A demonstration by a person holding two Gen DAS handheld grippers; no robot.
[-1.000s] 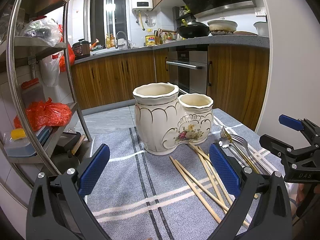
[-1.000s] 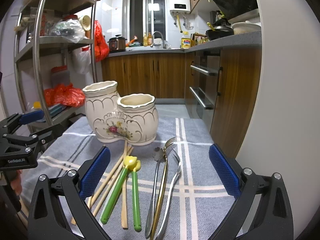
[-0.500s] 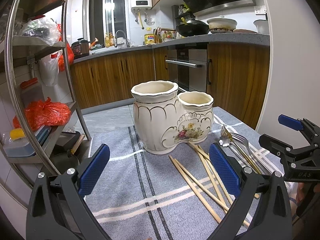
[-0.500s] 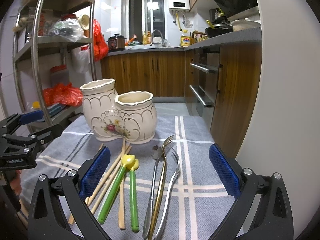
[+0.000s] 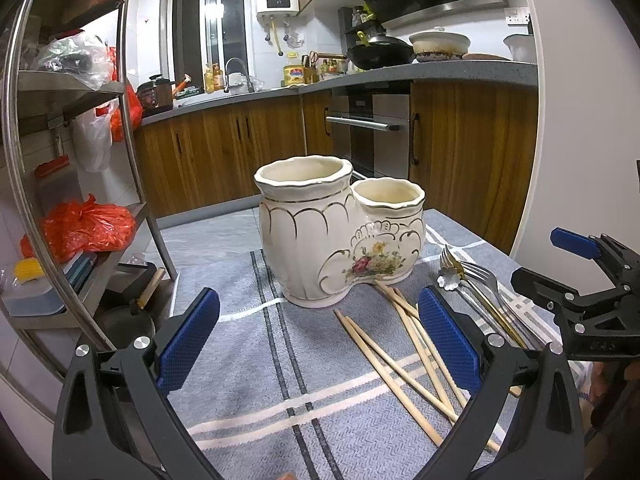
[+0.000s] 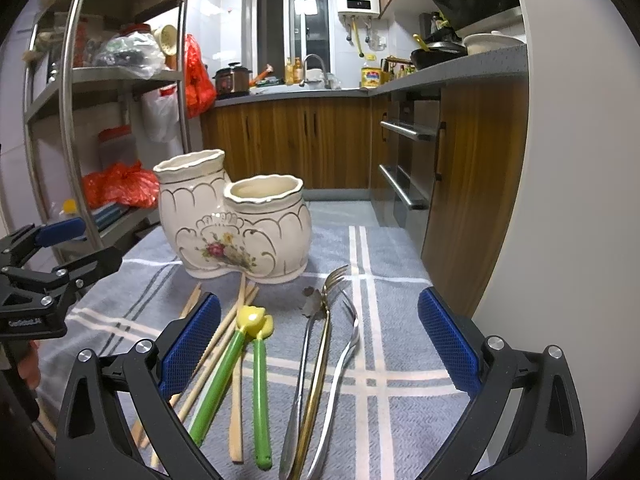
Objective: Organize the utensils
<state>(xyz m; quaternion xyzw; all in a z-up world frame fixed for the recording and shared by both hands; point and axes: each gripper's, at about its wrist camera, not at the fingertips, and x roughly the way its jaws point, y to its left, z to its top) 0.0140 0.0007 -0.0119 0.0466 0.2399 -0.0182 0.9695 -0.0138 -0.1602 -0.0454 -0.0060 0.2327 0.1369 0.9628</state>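
Observation:
A cream double-cup ceramic utensil holder (image 5: pixel 340 232) (image 6: pixel 234 224) stands empty on a grey checked cloth (image 5: pixel 248 380). Several wooden chopsticks (image 5: pixel 400 360) (image 6: pixel 236 392) lie in front of it. Two green-handled utensils with yellow heads (image 6: pixel 240 356) lie beside them, then metal forks and a spoon (image 6: pixel 324 360) (image 5: pixel 476 284). My left gripper (image 5: pixel 316 340) is open and empty, left of the chopsticks. My right gripper (image 6: pixel 318 344) is open and empty, above the green utensils and forks. Each gripper shows at the edge of the other's view.
A steel shelf rack (image 5: pixel 80 160) with red bags stands on the left. Wooden kitchen cabinets (image 5: pixel 240 152) and an oven (image 5: pixel 372 136) lie behind. A white wall (image 6: pixel 568 160) runs close along the right edge of the table.
Both grippers have tilted or dropped slightly, so the holder and utensils sit a little higher in each view. Nothing on the cloth has moved.

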